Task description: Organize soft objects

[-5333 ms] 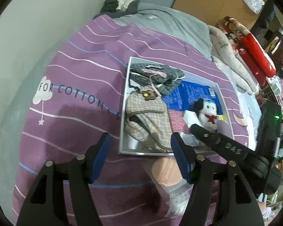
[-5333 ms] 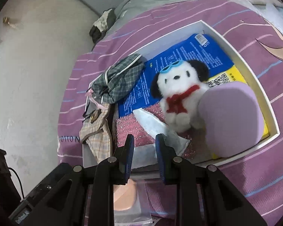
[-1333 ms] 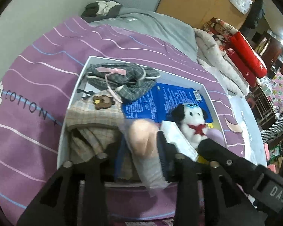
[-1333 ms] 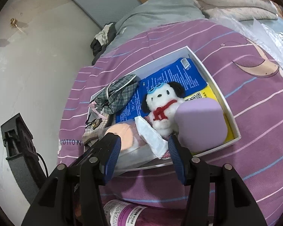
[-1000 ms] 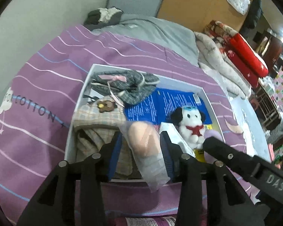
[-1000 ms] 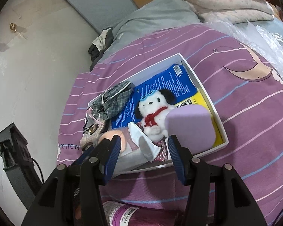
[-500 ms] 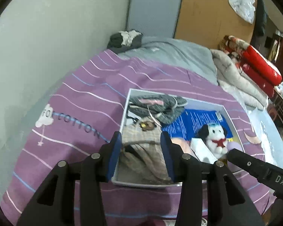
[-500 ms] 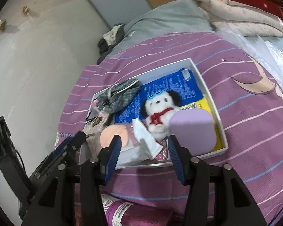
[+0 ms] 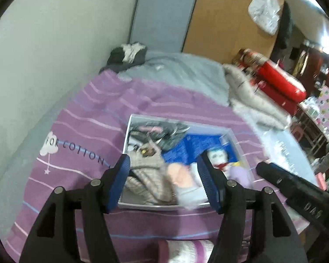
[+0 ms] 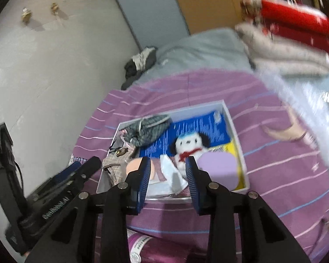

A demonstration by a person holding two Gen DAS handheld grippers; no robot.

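Note:
A white box (image 9: 126, 131) (image 10: 234, 131) lies on the purple striped bedspread (image 9: 87, 131). It holds a black-and-white plush dog (image 10: 190, 144) (image 9: 217, 157), a lilac sponge (image 10: 219, 168), a blue packet (image 10: 197, 129), a dark plaid cloth (image 10: 149, 129), a beige plaid cloth (image 9: 147, 175) and a bagged peach puff (image 9: 179, 175) (image 10: 134, 166). My left gripper (image 9: 164, 184) hovers above the box's near edge, its jaws opening with nothing between them. Beside it my right gripper (image 10: 168, 182) stands open and empty, also above the near edge.
A purple-and-white package (image 10: 140, 245) lies on the bedspread just below the grippers. A wall runs along the left. Grey bedding (image 9: 182, 74), folded quilts and red cushions (image 9: 278, 81) are piled at the back right. Crinkled clear plastic (image 10: 313, 109) lies to the right.
The left gripper let go of the bagged peach puff, which now lies in the box, and its jaws widened. Both grippers rose and drew back from the box. The right jaws narrowed slightly.

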